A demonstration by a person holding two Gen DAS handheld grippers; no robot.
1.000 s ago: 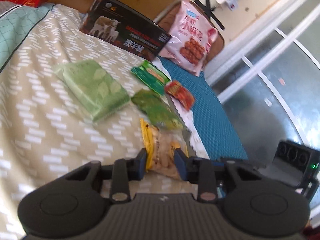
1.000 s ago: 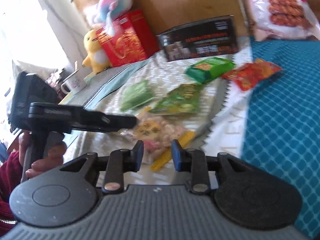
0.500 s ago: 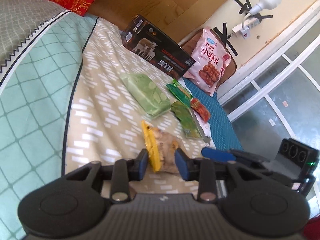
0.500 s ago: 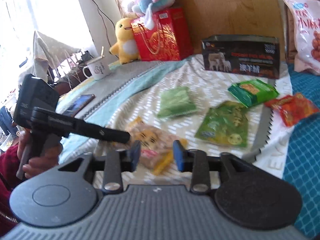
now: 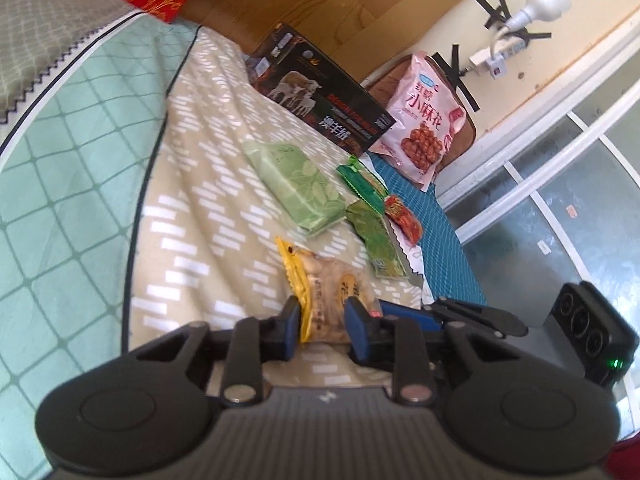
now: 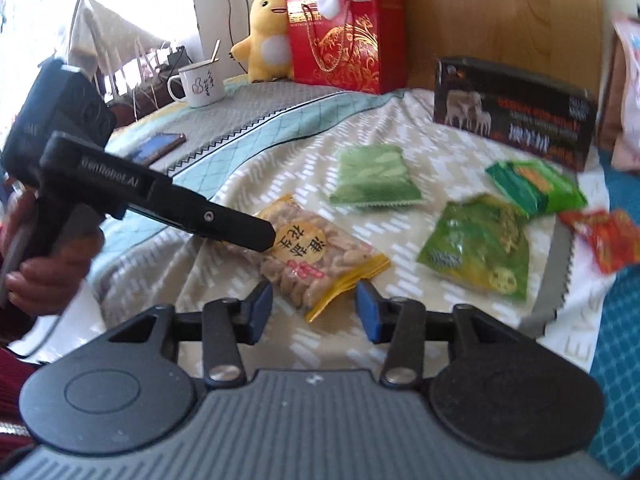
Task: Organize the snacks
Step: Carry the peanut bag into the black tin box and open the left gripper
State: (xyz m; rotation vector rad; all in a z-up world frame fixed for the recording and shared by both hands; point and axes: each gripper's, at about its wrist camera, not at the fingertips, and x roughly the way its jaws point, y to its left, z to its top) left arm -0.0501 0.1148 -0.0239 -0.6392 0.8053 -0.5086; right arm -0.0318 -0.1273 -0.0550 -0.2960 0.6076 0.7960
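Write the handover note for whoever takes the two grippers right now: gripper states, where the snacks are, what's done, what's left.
Left gripper: shut on the peanut bag, which lies on the bedspread; its jaws have just closed on it.
Right gripper: open, jaws just narrowed, the bag's yellow end between them, pads not pressing.
Pale green pack, two green packets and red packet lie loose by the black box.
Done: peanut bag gripped. Left: place it, then sort the rest.
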